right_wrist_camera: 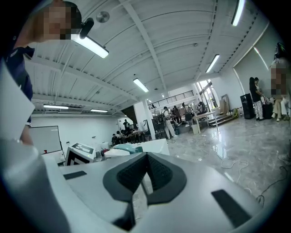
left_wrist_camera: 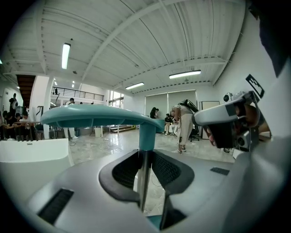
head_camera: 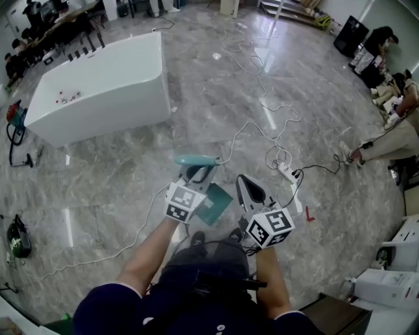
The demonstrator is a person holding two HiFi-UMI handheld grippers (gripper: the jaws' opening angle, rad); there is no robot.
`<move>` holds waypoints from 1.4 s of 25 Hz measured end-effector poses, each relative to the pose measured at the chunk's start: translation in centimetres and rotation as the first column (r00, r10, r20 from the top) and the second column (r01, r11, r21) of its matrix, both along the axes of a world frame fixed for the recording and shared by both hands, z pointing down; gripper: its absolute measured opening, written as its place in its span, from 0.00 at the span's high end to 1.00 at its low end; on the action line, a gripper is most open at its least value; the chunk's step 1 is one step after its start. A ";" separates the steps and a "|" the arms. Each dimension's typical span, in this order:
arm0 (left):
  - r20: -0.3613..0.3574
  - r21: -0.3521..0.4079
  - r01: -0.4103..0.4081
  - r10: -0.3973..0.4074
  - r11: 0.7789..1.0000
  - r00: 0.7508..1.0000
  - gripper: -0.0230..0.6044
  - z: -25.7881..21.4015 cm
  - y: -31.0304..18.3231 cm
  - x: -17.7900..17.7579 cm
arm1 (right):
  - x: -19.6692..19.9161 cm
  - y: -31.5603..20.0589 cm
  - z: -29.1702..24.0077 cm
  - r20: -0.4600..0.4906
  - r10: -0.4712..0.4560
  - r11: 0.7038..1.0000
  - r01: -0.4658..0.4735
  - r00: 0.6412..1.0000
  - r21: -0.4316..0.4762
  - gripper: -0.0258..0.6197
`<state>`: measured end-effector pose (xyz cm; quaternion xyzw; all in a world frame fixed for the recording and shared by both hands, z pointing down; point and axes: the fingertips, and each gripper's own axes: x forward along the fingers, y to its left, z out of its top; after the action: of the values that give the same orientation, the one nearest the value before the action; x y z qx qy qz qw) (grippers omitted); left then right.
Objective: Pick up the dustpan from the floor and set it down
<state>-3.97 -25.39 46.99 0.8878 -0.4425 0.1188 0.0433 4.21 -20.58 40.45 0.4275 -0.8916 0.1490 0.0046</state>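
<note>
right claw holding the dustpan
No, the right claw is closed on nothing; the dustpan pole is gripped in the left claw.

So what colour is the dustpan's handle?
The dustpan handle is teal, a blue-green. It shows best in the left gripper view.

Glossy grey marbled floor [head_camera: 111, 190] strewn with loose white cables [head_camera: 273, 159]; a large white box-shaped counter [head_camera: 105, 91]; long tube lights [left_wrist_camera: 184, 73] under a white ribbed ceiling [left_wrist_camera: 136, 36]; possibly steps [head_camera: 288, 10] beyond.
</note>
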 end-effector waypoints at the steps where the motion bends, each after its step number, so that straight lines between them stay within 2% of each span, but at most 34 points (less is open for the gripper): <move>1: 0.007 -0.010 -0.006 0.006 1.000 1.000 0.81 1.1 -0.1 0.2 | 0.2 -0.2 0.6 -0.010 0.001 1.000 -0.001 1.000 -0.011 0.95; 7: 0.073 -0.122 -0.030 0.039 0.992 0.997 0.81 9.1 -0.7 2.6 | 2.4 -0.9 4.5 -0.050 0.019 0.995 -0.023 0.999 -0.094 0.95; 15: 0.089 -0.225 -0.015 0.036 0.974 0.995 0.81 17.1 -3.3 4.7 | 4.3 -2.8 10.0 -0.081 0.018 0.979 -0.034 0.997 -0.200 0.95; 25: 0.069 -0.316 0.087 -0.068 0.945 0.995 0.81 24.5 -9.1 6.4 | 6.3 -5.9 16.2 -0.091 0.013 0.952 -0.040 0.996 -0.304 0.95; 35: 0.079 -0.361 0.181 -0.163 0.915 0.983 0.81 28.1 -12.1 6.2 | 9.1 -7.3 18.7 -0.096 0.024 0.932 -0.058 0.995 -0.358 0.95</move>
<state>2.24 -37.44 75.11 0.8187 -0.4897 0.2158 0.2079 13.31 -27.89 59.20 0.4442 -0.8390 0.2904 0.1200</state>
